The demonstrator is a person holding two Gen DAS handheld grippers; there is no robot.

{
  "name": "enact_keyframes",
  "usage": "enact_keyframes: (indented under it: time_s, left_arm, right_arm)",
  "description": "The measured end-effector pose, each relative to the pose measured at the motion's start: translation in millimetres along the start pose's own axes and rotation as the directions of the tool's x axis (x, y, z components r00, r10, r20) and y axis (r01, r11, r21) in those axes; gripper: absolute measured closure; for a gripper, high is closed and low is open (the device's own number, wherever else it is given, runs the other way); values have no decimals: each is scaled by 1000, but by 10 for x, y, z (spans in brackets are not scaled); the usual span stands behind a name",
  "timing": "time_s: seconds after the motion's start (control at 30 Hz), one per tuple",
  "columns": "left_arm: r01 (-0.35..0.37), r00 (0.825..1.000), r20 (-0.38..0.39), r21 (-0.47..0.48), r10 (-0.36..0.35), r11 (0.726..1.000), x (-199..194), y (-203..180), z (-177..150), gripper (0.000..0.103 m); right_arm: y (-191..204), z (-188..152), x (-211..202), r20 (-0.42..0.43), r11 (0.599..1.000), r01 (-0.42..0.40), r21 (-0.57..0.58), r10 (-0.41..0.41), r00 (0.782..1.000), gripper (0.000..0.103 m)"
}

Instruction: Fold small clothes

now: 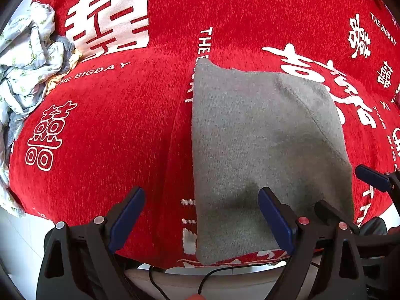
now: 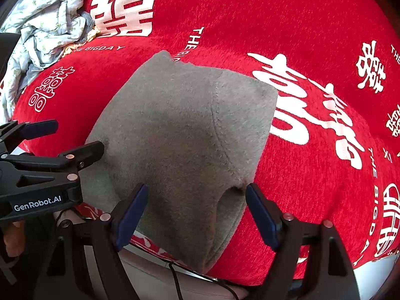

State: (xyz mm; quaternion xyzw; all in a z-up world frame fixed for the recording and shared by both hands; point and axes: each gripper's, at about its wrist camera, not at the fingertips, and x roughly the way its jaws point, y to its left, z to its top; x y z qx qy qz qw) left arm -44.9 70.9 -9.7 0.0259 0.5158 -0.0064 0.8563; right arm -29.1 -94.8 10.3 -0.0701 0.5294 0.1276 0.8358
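On the red cloth (image 1: 112, 125) printed with white characters, the folded grey garment (image 1: 262, 150) lay flat near the front edge. Both the left gripper (image 1: 201, 221) and the right gripper (image 2: 196, 216) hovered over it with jaws spread wide, holding nothing. A crumpled pile of pale clothes (image 1: 27, 57) sat at the far left.

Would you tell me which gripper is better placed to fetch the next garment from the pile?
Left. The crumpled pile lies far left; the left gripper is on that side, jaws open.
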Motion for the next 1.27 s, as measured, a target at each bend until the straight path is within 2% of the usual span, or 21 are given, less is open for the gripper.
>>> enact_keyframes:
  time_s: [0.97, 1.1, 1.27]
  left_arm:
    - [12, 1000, -20, 4, -12, 1000, 33, -50, 2, 11]
    - [-18, 1000, 22, -1, 18, 1000, -73, -70, 14, 11]
    - [65, 998, 22, -15, -64, 998, -318, -245, 118, 11]
  right_arm:
    - [-21, 21, 0, 0, 1000, -7, -11, 7, 1000, 20]
    - [-89, 13, -26, 11, 1000, -10, -5, 10, 1000, 20]
    - [-319, -40, -126, 30, 1000, -8, 17, 8, 1000, 20]
